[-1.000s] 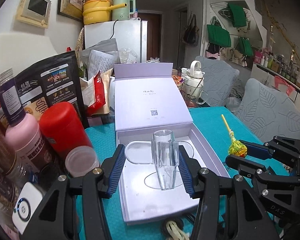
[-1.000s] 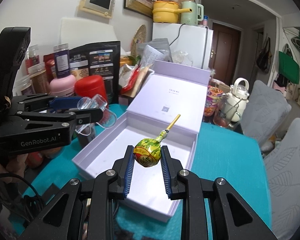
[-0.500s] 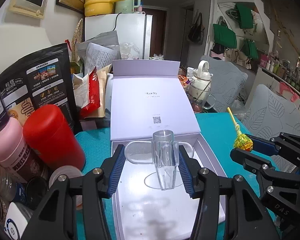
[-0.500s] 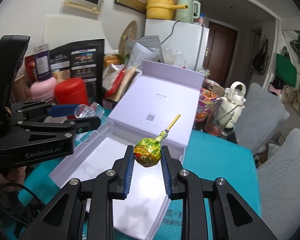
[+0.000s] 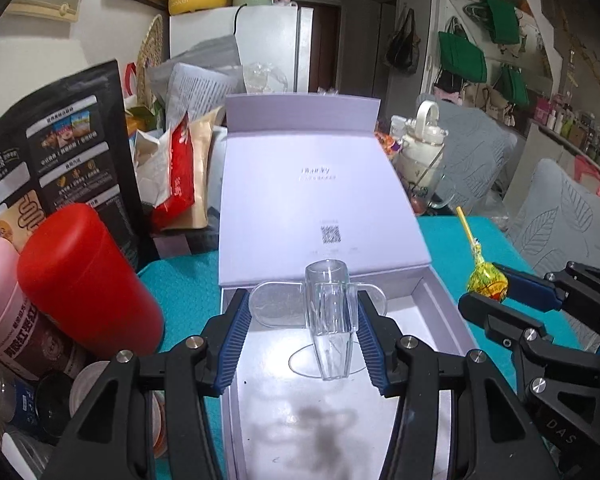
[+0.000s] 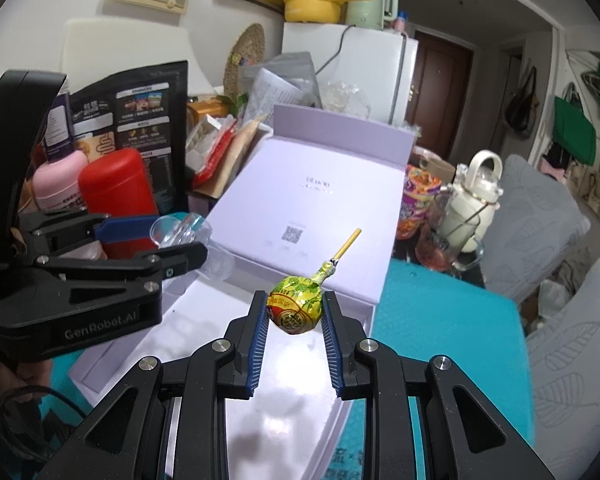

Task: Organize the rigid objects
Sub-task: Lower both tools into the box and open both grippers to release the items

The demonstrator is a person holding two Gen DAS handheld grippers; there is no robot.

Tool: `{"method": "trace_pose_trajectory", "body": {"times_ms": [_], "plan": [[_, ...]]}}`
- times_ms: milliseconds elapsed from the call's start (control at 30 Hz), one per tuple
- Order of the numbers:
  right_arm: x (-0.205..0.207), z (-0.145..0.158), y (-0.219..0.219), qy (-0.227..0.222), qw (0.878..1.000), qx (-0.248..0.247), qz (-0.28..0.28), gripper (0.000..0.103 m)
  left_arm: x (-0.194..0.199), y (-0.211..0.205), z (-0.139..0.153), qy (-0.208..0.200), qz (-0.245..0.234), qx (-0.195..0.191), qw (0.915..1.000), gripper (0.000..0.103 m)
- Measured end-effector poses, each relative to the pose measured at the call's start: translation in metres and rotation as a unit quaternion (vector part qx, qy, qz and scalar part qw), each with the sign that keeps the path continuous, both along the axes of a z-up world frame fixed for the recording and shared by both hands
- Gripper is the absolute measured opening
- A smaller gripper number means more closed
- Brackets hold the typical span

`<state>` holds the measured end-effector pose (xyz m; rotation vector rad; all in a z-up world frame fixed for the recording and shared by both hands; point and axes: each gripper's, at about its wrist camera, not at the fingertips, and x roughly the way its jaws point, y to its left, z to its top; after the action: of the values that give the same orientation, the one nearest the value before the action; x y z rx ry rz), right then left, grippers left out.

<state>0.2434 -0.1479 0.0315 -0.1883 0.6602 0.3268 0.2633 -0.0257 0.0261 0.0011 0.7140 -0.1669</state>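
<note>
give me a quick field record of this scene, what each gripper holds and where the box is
left gripper: shut on clear plastic cup, held over the box
right gripper: shut on lollipop, stick pointing away
box: lilac, lid open, on teal tablecloth
box contents: bare floor where visible
left of box: red canister

We see the lavender box (image 5: 432, 304) lying open, its white floor bare. Its raised lid (image 5: 312, 200) walls the far side, and the red canister (image 5: 80, 280) with crowded jars blocks the table's left edge; the teal tabletop (image 6: 452, 320) along the right edge lies open.
</note>
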Motion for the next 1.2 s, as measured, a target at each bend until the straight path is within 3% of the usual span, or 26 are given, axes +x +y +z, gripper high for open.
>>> {"method": "trace_pose_trajectory", "body": {"times_ms": [433, 633, 733, 833, 933, 1200], "plan": [[0.022, -0.030, 0.000, 0.032, 0.999, -0.002, -0.011, 0.026, 0.024, -0.003, -0.032, 0.048, 0.002, 0.009, 0.9988, 0.051], [0.021, -0.027, -0.002, 0.031, 0.999, -0.011, -0.019, 0.029, 0.021, -0.006, -0.027, 0.029, 0.018, 0.034, 0.9989, 0.051], [0.018, -0.024, -0.001, 0.026, 0.999, -0.022, -0.024, 0.043, 0.019, -0.006, -0.024, 0.026, 0.025, 0.038, 0.9986, 0.051], [0.016, -0.022, -0.001, 0.027, 0.999, -0.021, -0.025, 0.043, 0.019, -0.006, -0.023, 0.027, 0.042, 0.056, 0.9972, 0.052], [0.013, -0.021, -0.002, 0.025, 0.999, -0.023, -0.027, 0.043, 0.021, -0.002, -0.024, 0.045, 0.034, 0.035, 0.9978, 0.053], [0.003, -0.014, -0.004, 0.022, 0.999, -0.025, -0.030, 0.043, 0.015, -0.001, -0.018, 0.052, 0.047, 0.039, 0.9968, 0.053]]}}
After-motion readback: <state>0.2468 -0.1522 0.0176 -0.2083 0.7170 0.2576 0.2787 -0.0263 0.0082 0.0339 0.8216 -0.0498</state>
